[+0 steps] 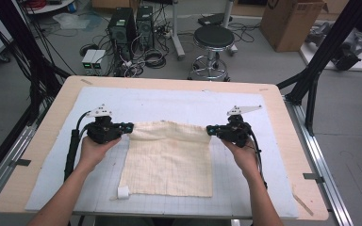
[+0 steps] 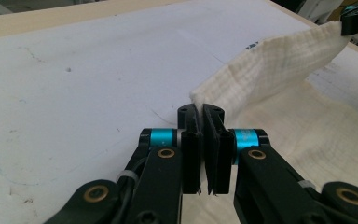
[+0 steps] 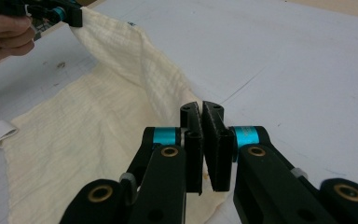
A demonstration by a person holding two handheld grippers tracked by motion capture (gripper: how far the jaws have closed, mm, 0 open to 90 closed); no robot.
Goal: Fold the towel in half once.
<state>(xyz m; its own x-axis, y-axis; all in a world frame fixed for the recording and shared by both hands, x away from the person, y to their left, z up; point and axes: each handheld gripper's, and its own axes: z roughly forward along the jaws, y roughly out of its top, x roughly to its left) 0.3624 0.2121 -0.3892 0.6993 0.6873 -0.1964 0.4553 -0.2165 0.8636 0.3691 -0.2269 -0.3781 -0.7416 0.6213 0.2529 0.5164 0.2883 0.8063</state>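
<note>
On the wooden surface (image 1: pixel 42 141), over a pale gridded mat (image 1: pixel 245 188), lies a cream waffle-weave cloth (image 1: pixel 169 162), spread flat over most of its area with its near edge toward the person and a small white label (image 1: pixel 123 191) curled at the near left corner. Its far edge is lifted off the mat, stretched between the two tools. The left tongs (image 2: pixel 200 112) are closed on the far left corner of the cloth, the fabric pinched between the black jaws and rising away toward the other tool. The right tongs (image 3: pixel 201 112) are likewise closed on the far right corner, with the raised edge running off toward the left hand (image 3: pixel 4 37).

This looks like the start of a fold: both far corners are taken, the near half not yet disturbed. The next move likely calls for carrying both corners together toward the person, at even height and with the edge kept taut, then laying them on the near corners so the edges line up. Uneven travel would skew the fold.
</note>
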